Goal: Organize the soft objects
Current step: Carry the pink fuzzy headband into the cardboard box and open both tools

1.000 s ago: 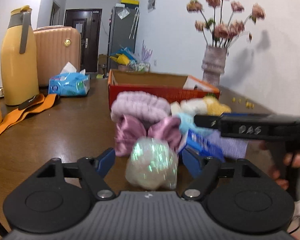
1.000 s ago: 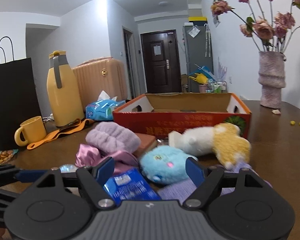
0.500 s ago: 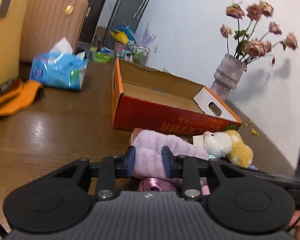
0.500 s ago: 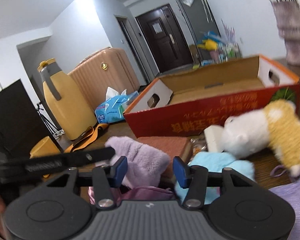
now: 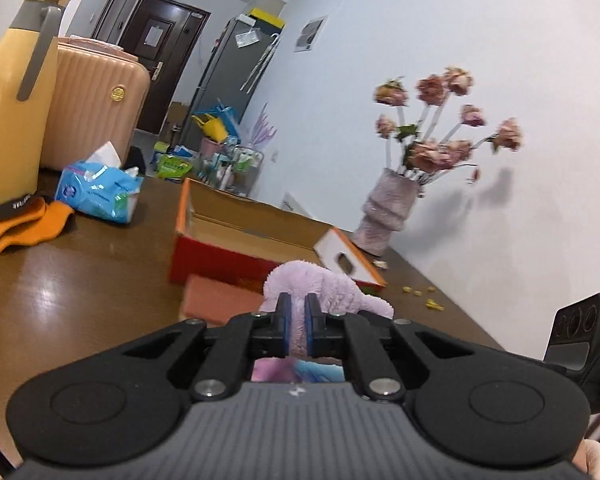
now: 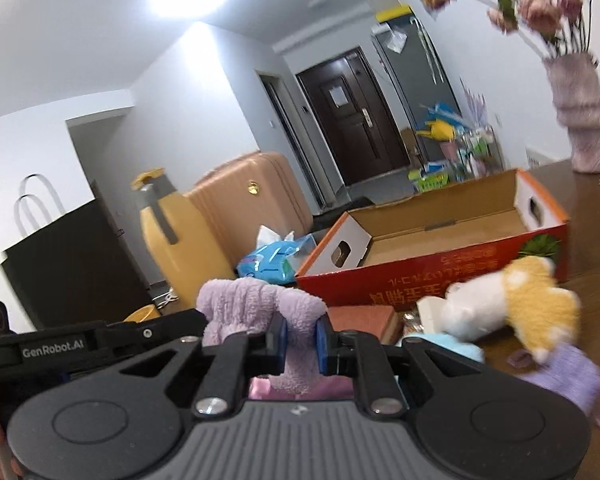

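A fluffy lilac headband (image 5: 320,284) is pinched by both grippers and held above the table. My left gripper (image 5: 296,320) is shut on one part of it. My right gripper (image 6: 301,340) is shut on another part of the headband (image 6: 256,300). An open red cardboard box (image 5: 236,236) lies behind it and is empty inside in the right wrist view (image 6: 440,236). A white and yellow plush toy (image 6: 508,300), a light blue plush (image 6: 448,346) and a purple knitted item (image 6: 568,376) lie in front of the box.
A yellow thermos jug (image 5: 12,120), an orange strap (image 5: 24,228), a blue tissue pack (image 5: 100,192) and a pink suitcase (image 5: 96,112) stand to the left. A vase of dried roses (image 5: 388,212) stands at the right wall. A black paper bag (image 6: 68,264) stands at far left.
Both grippers have closed on the lilac headband and lifted it off the pile. A second ago both were open and low over the soft things.
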Demonstrator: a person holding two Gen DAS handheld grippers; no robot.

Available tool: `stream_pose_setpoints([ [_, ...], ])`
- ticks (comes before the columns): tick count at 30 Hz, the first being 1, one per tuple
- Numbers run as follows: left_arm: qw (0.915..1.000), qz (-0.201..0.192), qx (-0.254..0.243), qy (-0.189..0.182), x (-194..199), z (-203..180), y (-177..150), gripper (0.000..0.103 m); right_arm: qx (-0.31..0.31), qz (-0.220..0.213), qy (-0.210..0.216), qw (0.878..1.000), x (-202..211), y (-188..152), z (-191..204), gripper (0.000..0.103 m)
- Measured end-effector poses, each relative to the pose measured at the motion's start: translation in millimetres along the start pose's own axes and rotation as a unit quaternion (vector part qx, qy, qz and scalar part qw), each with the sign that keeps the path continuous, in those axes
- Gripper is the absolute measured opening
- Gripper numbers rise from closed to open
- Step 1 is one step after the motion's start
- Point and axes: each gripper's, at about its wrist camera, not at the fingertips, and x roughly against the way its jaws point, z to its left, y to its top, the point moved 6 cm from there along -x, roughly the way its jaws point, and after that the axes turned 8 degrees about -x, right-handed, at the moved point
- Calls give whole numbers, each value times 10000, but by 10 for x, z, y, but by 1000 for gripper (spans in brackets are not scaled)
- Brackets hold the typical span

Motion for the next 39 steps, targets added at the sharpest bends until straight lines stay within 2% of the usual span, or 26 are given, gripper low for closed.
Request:
stream_pose_setpoints([
  [4, 9997, 62, 165, -147, 96, -173, -111, 7, -81, -1, -111, 9999, 307, -73, -45, 14],
  [8, 9999, 79, 76, -130, 68, -249, -28, 6, -39, -127, -121, 9998, 389, 3, -33, 14],
  [13, 9999, 100, 86, -91, -207, -134, 449, 6, -1, -63, 70, 10000, 99, 481, -26, 14],
  [16, 9994, 284, 184, 18, -570, 30, 847, 6, 114, 88, 86, 9999, -288, 950, -68, 14],
  [19, 9988, 424, 150, 192, -1007, 189, 1219, 6, 235, 442, -43, 9987, -832, 1374, -167, 13],
  [24, 9957, 819, 58, 430, -1973, 669, 1522, 6, 110, 1049, -416, 9936, -1900, 1839, -521, 13],
  [28, 9871, 1334, 363, 809, -2814, 1172, 1435, 6, -140, 1611, -806, 9835, -2795, 1957, -931, 13],
  [32, 9780, 1785, 146, 1072, -3427, 1431, 1269, 7, -150, 1977, -1223, 9725, -3454, 1923, -1255, 13],
  [35, 9729, 1953, -135, 1230, -3643, 1496, 1140, 9, -187, 2127, -1473, 9658, -3745, 1828, -1409, 16],
  [38, 9724, 1980, -92, 1235, -3654, 1540, 1083, 11, -209, 2198, -1608, 9620, -3856, 1727, -1487, 24],
  [39, 9739, 1938, -92, 1178, -3631, 1523, 1104, 13, -208, 2180, -1617, 9622, -3850, 1723, -1486, 31],
])
